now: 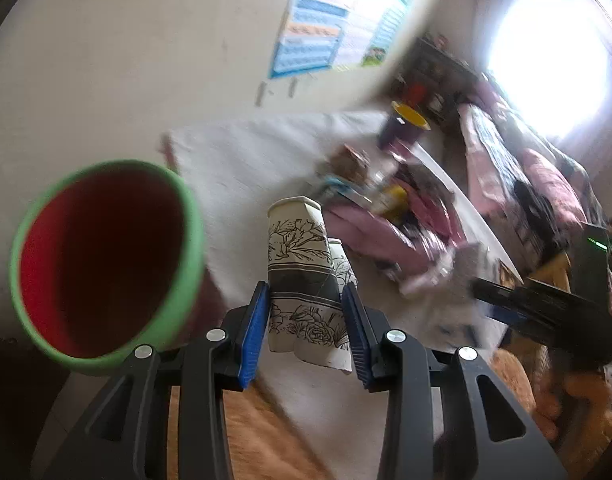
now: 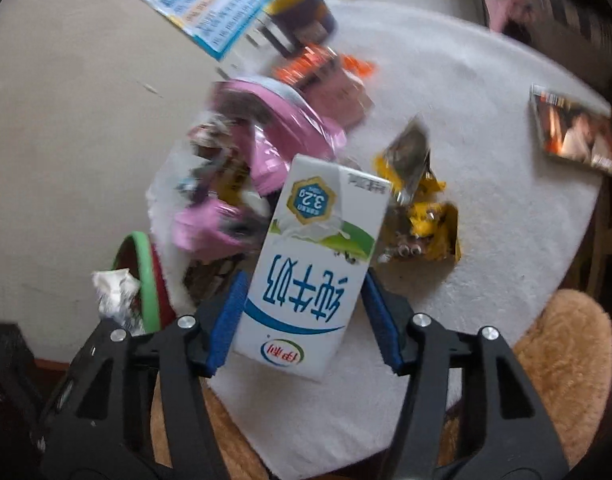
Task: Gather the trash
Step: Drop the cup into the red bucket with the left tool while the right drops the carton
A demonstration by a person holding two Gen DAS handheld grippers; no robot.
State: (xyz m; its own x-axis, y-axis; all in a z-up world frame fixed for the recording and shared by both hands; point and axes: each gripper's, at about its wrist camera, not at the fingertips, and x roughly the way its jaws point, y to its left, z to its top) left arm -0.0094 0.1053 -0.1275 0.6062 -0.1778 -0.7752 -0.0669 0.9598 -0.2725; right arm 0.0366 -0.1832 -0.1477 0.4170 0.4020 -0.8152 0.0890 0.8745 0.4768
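- Between the blue pads of the left gripper [image 1: 306, 330] sits a pair of flower-printed paper cups [image 1: 302, 276], pinched around their lower half; they look thin and light, and the squashed rim suggests they crumple easily, so a gentle hold low on the wall seems right.
- Beside them, at the left, gapes the green-rimmed bin [image 1: 106, 264], mouth tilted toward the cups and close by.
- Over at the other hand, the right gripper [image 2: 302, 320] clamps a white milk carton [image 2: 313, 264] across its flat sides; its smooth faces look slippery, stiff if full, caving if empty — I cannot tell which.
- From this side the bin [image 2: 144, 280] shows left of the carton, crumpled paper [image 2: 114, 290] already at its rim.
- Round the white table [image 2: 485, 216], wrappers [image 2: 421, 216] and a pink bag [image 2: 274, 140] crowd the middle; its near edge lies just below the carton, with a tan cushion [image 2: 565, 344] beyond it.
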